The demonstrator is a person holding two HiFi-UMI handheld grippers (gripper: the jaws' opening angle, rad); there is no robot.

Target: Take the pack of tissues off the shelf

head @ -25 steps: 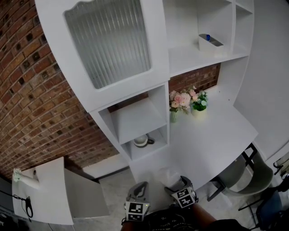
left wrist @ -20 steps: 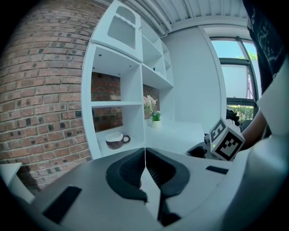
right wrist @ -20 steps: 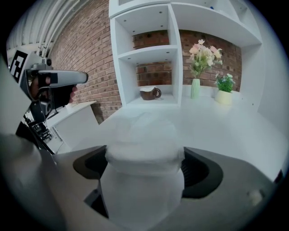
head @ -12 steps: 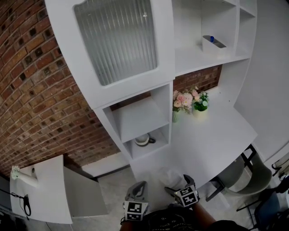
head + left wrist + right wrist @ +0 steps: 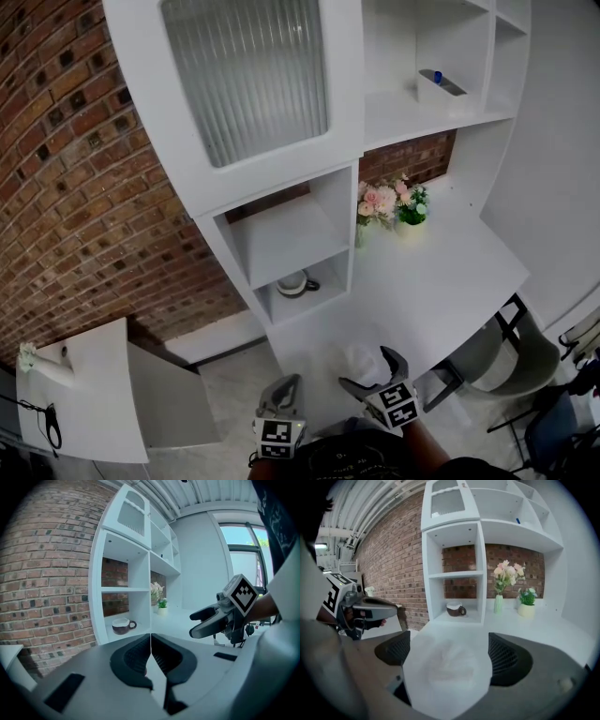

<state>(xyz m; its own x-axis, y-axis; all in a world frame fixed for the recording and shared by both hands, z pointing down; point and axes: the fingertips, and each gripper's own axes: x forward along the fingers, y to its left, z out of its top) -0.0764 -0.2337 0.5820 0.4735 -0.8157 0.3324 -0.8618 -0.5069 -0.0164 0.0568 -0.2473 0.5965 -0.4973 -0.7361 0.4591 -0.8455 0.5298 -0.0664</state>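
Note:
The pack of tissues (image 5: 357, 355), white and soft, lies on the white desk (image 5: 441, 272) near its front edge. My right gripper (image 5: 367, 369) hovers just over it, jaws spread wide. They have just been opening. In the right gripper view the pack (image 5: 447, 663) shows low between the two pads, and I see neither pad pressing on it. My left gripper (image 5: 284, 394) hangs off the desk's front left corner. Its jaws meet with nothing between them (image 5: 151, 656). From the left gripper view the right gripper (image 5: 201, 623) looks open and empty.
A white shelf unit (image 5: 281, 239) stands on the desk with a cup (image 5: 292, 284) in its lowest cubby. Pink flowers (image 5: 378, 202) and a small potted plant (image 5: 412, 208) sit against the brick wall. A chair (image 5: 506, 361) is at the right, a low white table (image 5: 84, 394) at the left.
The right gripper has lifted up from the desk with its jaws spread wider. The pack has stayed on the desk. The left gripper has hardly moved.

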